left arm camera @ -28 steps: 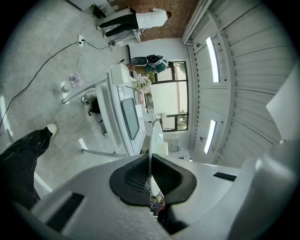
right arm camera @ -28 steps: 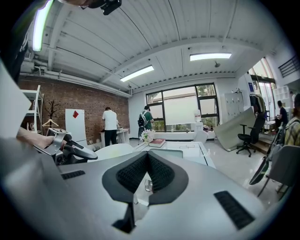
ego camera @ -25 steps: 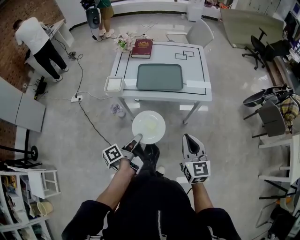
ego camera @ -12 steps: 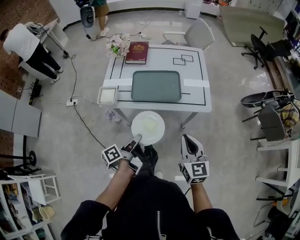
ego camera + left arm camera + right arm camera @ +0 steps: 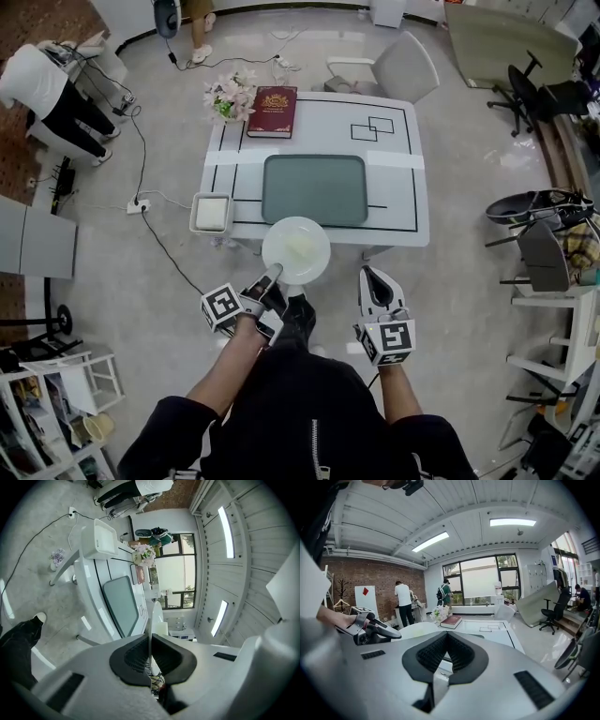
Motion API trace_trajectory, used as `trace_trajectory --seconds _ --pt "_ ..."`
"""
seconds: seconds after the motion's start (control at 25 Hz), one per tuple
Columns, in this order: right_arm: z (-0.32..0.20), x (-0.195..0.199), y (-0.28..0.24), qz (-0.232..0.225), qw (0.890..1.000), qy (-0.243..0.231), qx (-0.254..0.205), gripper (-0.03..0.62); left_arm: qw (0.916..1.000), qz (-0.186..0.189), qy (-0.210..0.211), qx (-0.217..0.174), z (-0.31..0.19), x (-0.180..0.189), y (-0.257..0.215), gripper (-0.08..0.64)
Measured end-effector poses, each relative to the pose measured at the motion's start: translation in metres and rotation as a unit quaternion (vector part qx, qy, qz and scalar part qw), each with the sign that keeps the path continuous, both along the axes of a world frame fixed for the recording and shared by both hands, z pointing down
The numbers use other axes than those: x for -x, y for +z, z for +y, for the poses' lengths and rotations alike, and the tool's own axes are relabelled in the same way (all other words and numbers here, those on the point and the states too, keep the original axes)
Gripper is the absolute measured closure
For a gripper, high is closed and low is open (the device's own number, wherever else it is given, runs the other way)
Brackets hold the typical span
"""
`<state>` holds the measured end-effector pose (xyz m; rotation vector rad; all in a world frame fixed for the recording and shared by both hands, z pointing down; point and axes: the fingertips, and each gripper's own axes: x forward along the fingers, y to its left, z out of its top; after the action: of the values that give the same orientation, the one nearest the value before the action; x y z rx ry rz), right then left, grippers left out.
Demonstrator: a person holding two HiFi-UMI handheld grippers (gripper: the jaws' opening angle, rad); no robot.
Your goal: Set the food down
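Note:
A round white plate (image 5: 296, 249) with a pale patch at its middle hangs level over the near edge of the white table (image 5: 412, 187). My left gripper (image 5: 275, 275) is shut on the plate's near rim. In the left gripper view the plate (image 5: 152, 620) shows edge-on between the black pads of the left gripper (image 5: 150, 654). My right gripper (image 5: 372, 276) is held beside it to the right, shut, with nothing in it. In the right gripper view its jaws (image 5: 447, 654) meet, and the plate (image 5: 417, 630) and the left gripper (image 5: 370, 626) lie to the left.
On the table lie a grey-green tray (image 5: 314, 188), a dark red book (image 5: 273, 99), a bunch of flowers (image 5: 225, 94) and a small white tray (image 5: 212, 213) at the left corner. A chair (image 5: 403, 67) stands behind it. People stand at the far left (image 5: 47, 80).
The table has come nearer in the head view. The plate, earlier over the floor in front of it, now overlaps the table's near edge. Both grippers keep their hold and pose.

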<state>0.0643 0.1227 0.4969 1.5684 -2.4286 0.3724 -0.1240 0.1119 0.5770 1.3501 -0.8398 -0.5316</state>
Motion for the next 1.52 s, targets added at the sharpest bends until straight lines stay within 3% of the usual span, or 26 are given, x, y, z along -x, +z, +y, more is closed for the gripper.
trace_trajectory --seconds 0.48,0.8,1.28,1.52 --pt "-0.091 0.027 0.001 0.007 1.0 -0.003 0.001 0.584 1.0 0.001 0.007 0.006 -0.083 0.019 0.003 0.548" --pt "-0.126 0.049 0.007 0.009 1.0 -0.01 0.009 0.584 0.9994 -0.002 0.014 0.031 -0.108 0.028 0.02 0.548" --pt "-0.164 0.042 0.025 0.013 0.999 -0.041 0.027 0.584 0.999 0.001 0.01 0.043 -0.141 0.006 0.03 0.548" --pt "-0.212 0.03 0.022 -0.003 0.997 -0.072 0.023 0.583 0.9987 0.004 -0.026 0.042 -0.165 -0.012 0.025 0.548"
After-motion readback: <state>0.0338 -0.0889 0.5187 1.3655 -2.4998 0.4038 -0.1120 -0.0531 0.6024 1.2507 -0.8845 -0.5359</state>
